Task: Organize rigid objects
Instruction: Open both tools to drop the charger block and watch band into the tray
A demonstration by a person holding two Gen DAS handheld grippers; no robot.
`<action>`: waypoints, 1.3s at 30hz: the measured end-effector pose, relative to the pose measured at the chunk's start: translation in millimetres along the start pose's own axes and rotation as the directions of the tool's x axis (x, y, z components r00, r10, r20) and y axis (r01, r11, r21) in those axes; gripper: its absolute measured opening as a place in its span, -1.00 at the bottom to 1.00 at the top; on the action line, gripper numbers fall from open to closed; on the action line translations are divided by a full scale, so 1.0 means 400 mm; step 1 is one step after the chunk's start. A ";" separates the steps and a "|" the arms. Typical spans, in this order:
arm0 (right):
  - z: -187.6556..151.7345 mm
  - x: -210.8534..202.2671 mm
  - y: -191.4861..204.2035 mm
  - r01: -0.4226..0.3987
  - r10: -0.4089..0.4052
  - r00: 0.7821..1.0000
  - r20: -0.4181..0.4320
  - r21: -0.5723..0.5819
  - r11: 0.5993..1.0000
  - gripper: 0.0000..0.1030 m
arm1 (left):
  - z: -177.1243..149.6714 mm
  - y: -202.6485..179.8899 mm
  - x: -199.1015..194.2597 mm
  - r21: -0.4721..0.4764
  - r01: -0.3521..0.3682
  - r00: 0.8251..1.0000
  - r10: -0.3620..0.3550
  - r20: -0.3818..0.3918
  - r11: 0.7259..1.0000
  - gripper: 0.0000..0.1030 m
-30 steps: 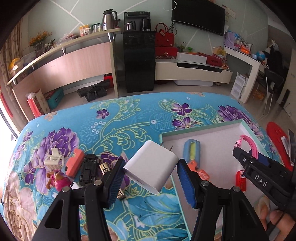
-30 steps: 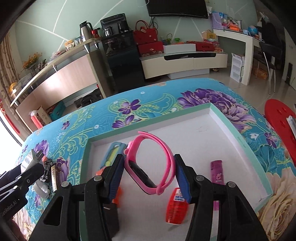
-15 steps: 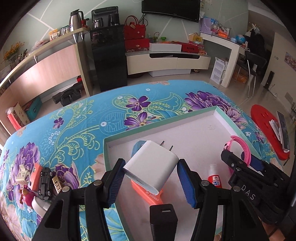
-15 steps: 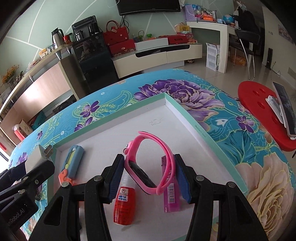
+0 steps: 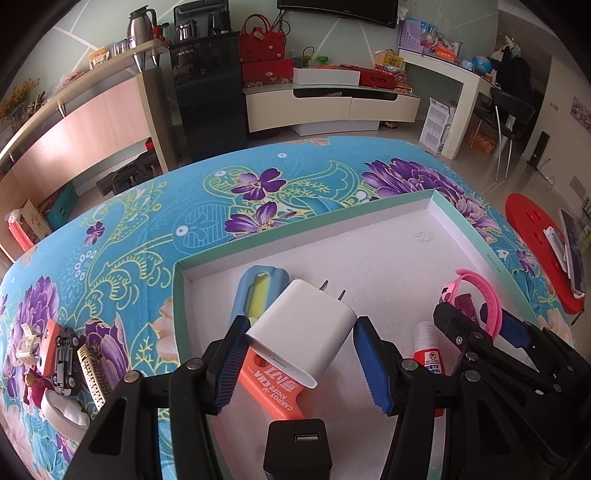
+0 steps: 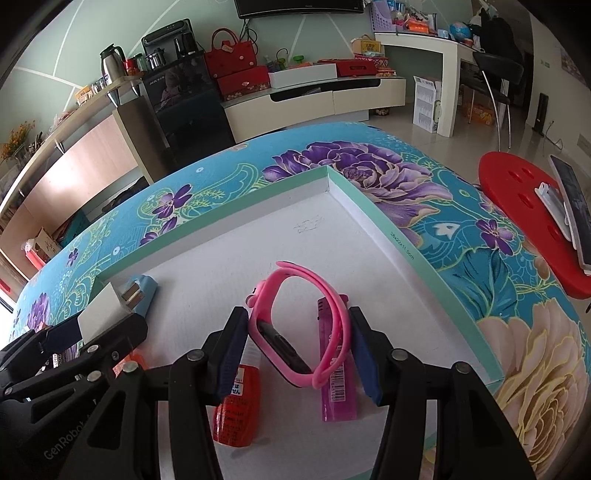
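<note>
over the white tray (image 5: 388, 236) on the floral cloth (image 5: 147, 221), the left gripper (image 5: 301, 354) clamps a white charger (image 5: 303, 328), prongs pointing away, above an orange knife (image 5: 273, 391). beside it, the right gripper (image 6: 295, 350) pinches a pink watch (image 6: 299, 325) upright above a red bottle (image 6: 236, 406) and purple tube (image 6: 338, 391).

Both my feeds are bright and sharp, lit by soft, even daylight. The white tray (image 5: 388, 236) floor reads nearly blown out, with faint shadows under what lies in it. The television (image 6: 299, 7) shows a dull sheen. Straight lines bow hard toward the edges, and the corners go black.
</note>
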State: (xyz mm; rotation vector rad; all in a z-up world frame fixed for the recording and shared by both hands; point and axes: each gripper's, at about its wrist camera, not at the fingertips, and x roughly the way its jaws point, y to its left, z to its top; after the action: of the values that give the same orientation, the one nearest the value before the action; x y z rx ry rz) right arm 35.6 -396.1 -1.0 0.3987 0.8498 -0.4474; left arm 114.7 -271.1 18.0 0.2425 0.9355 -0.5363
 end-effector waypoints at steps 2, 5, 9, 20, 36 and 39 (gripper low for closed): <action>-0.001 0.002 0.001 0.002 -0.002 1.000 -0.004 -0.004 1.000 0.10 | -0.001 0.003 0.001 -0.005 -0.002 1.000 0.002 -0.003 1.000 0.19; -0.001 0.003 0.004 0.002 -0.002 1.000 -0.008 -0.008 1.000 0.10 | -0.002 0.008 0.001 -0.013 -0.001 1.000 0.001 -0.009 1.000 0.19; 0.000 0.003 0.005 0.009 -0.009 1.000 -0.009 -0.011 1.000 0.10 | -0.003 0.013 -0.003 -0.020 -0.002 1.000 0.001 -0.009 1.000 0.21; 0.004 -0.016 0.013 0.013 -0.013 1.000 0.011 -0.023 1.000 0.15 | 0.004 0.067 -0.067 -0.068 -0.041 0.998 0.044 0.051 0.997 0.30; 0.017 -0.065 0.120 -0.078 0.085 0.994 0.064 -0.100 0.992 0.55 | -0.076 0.280 -0.125 -0.222 -0.239 0.967 0.252 0.034 0.946 0.46; 0.015 -0.075 0.155 -0.110 0.119 0.990 0.071 -0.127 0.986 0.56 | -0.092 0.322 -0.134 -0.264 -0.260 0.961 0.277 0.026 0.929 0.59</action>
State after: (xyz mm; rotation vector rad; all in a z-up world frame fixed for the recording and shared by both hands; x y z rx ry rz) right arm 54.5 -340.6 36.0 0.3127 0.7692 -0.3008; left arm 132.5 -129.1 36.6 0.1141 0.8830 -0.1644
